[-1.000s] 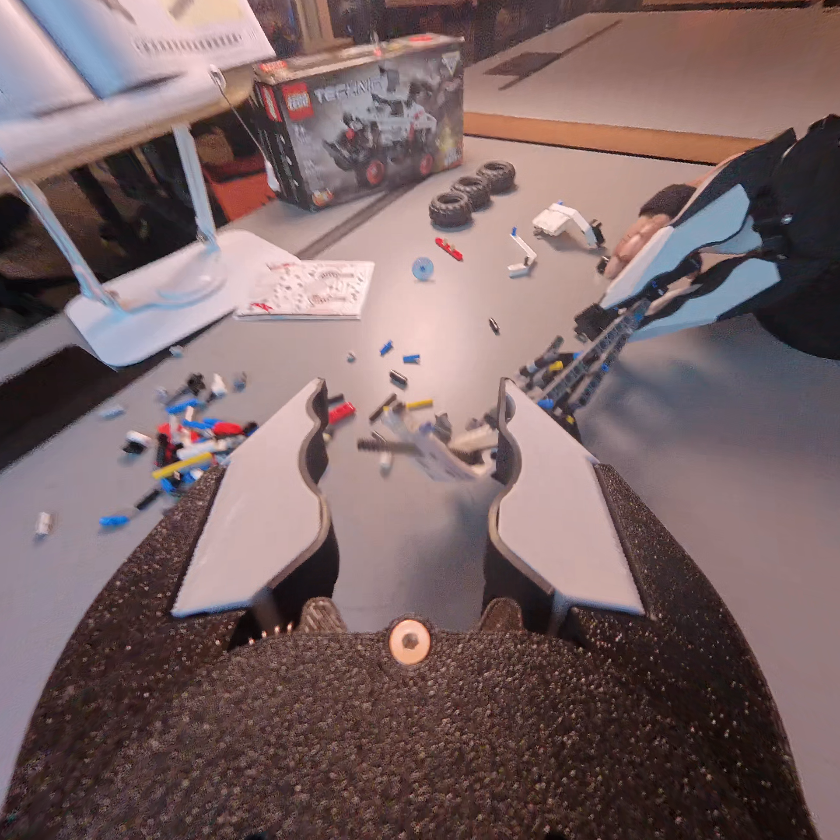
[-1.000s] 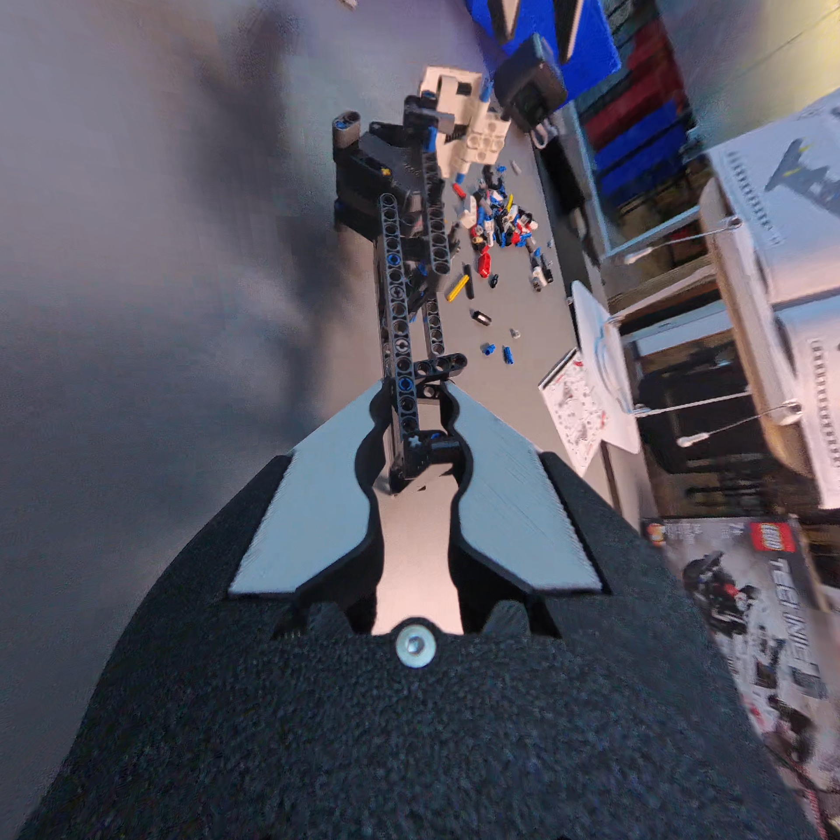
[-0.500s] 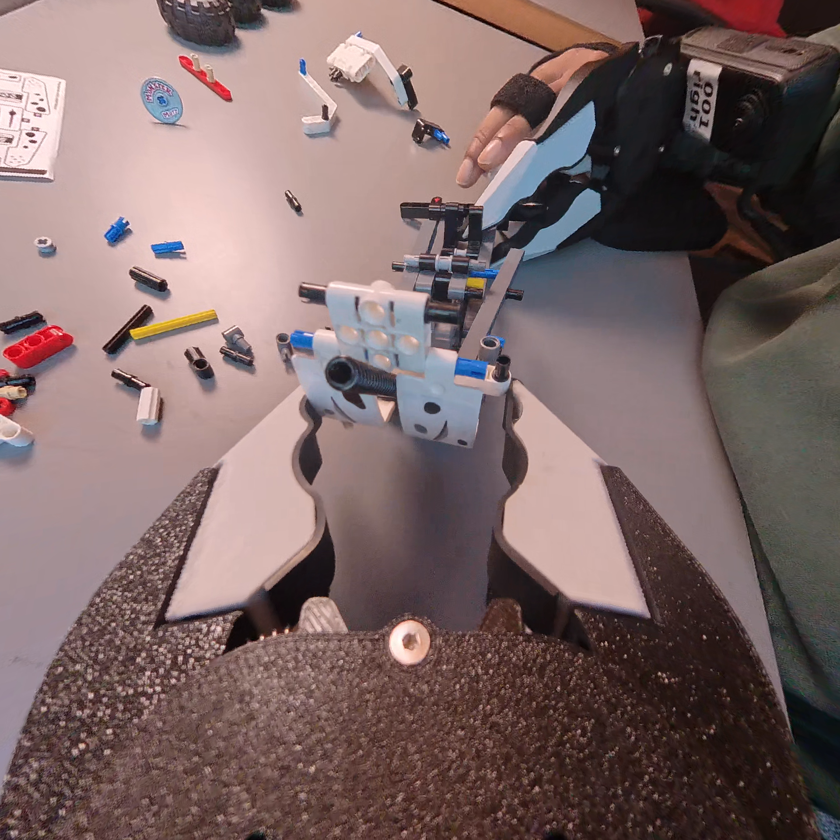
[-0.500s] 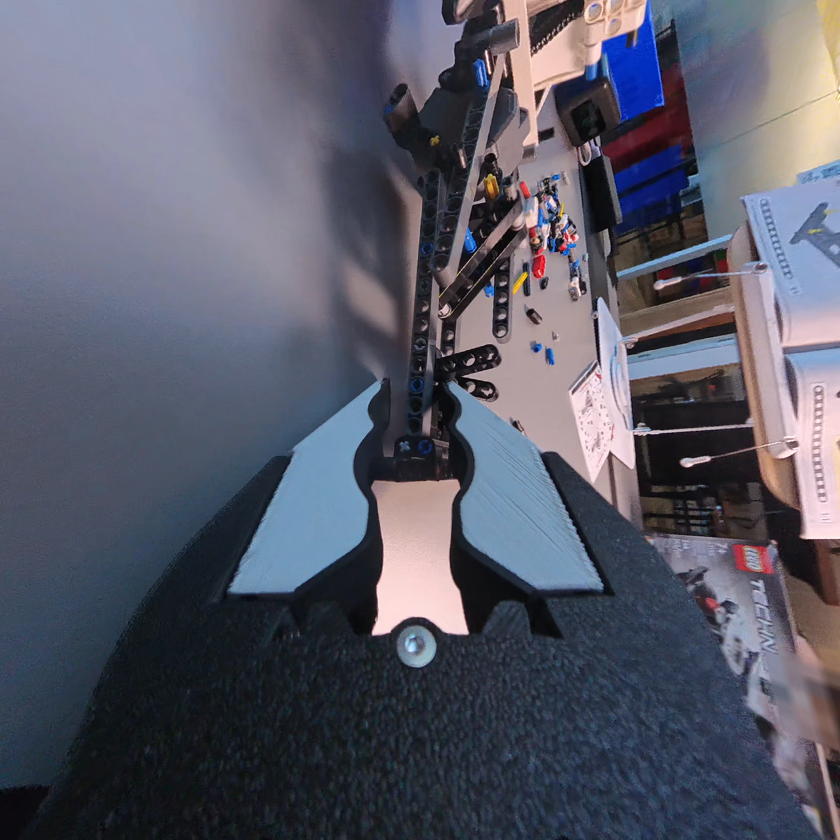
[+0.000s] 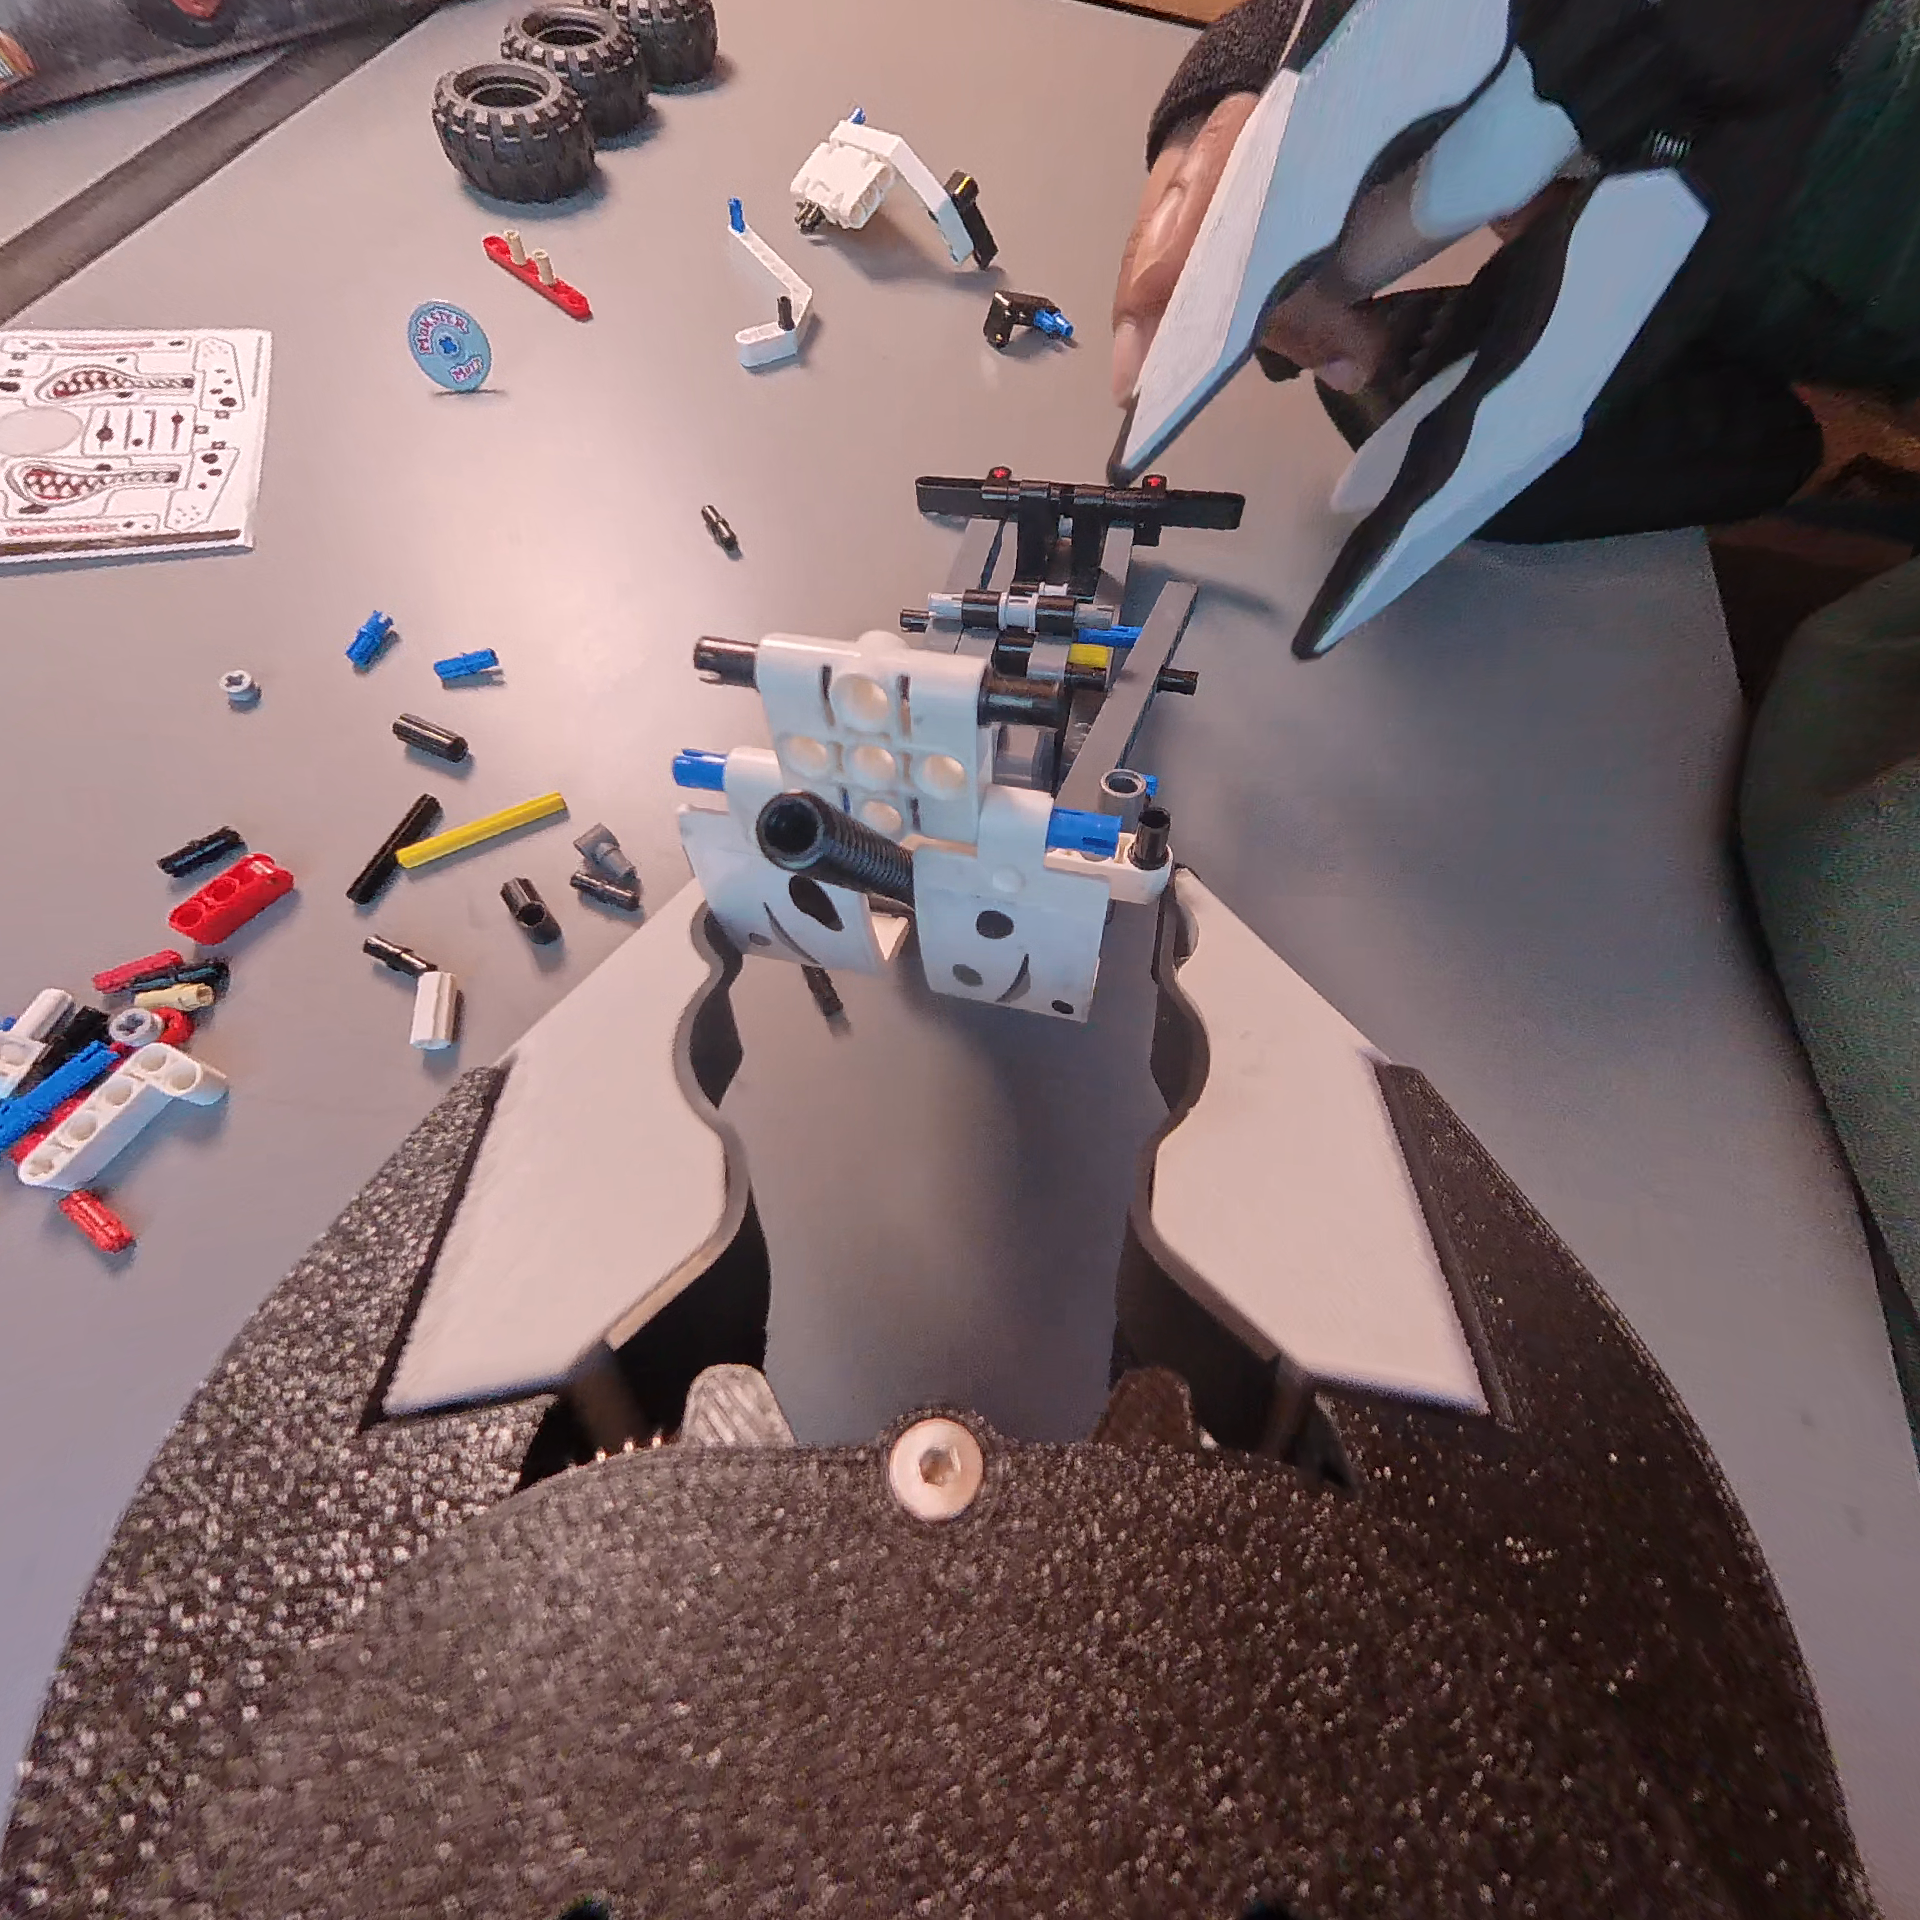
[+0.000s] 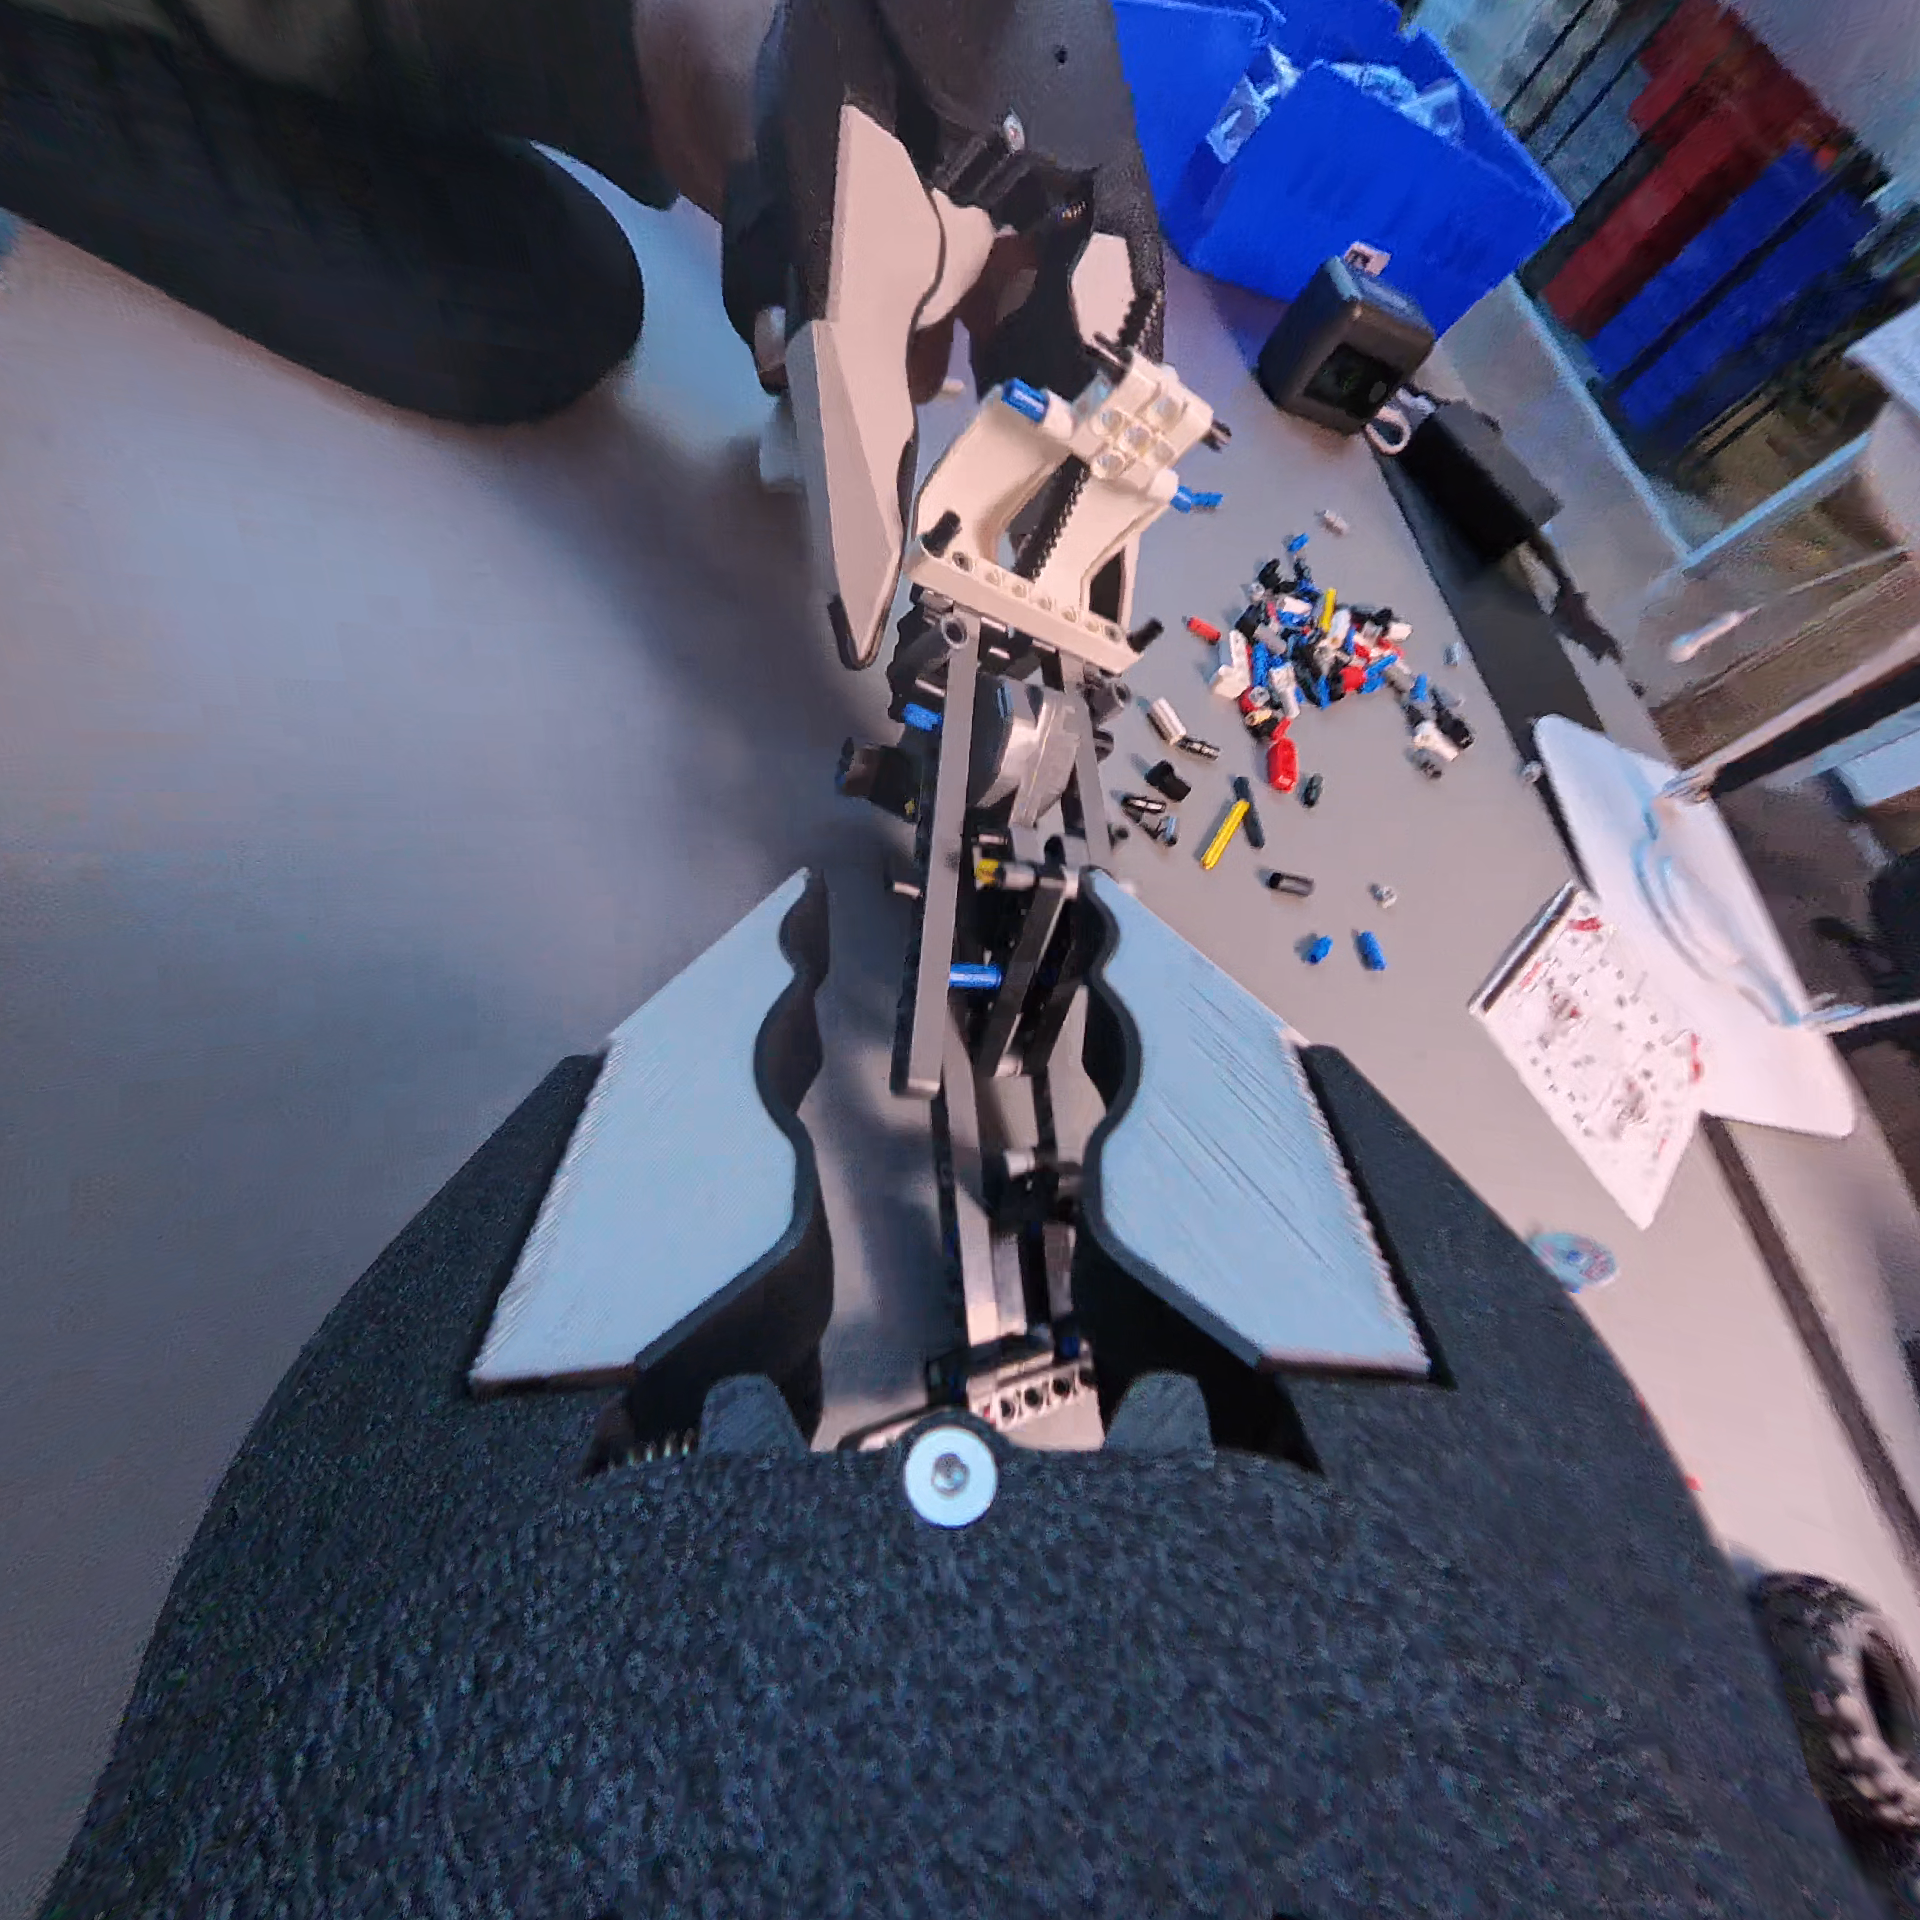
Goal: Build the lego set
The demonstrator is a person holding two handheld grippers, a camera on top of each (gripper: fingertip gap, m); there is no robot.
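While both stand open, chassis between left gripper tips, right gripper beside.

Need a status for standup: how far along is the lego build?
Done: a chassis with a white front block stands on the table. In hand: nothing; left gripper and right gripper are open around its ends. Left: tyres, white subassembly, loose-parts pile.

Off-task items, right wrist view.
Blue bins at far table edge; small black box just before them; white stand base at right.
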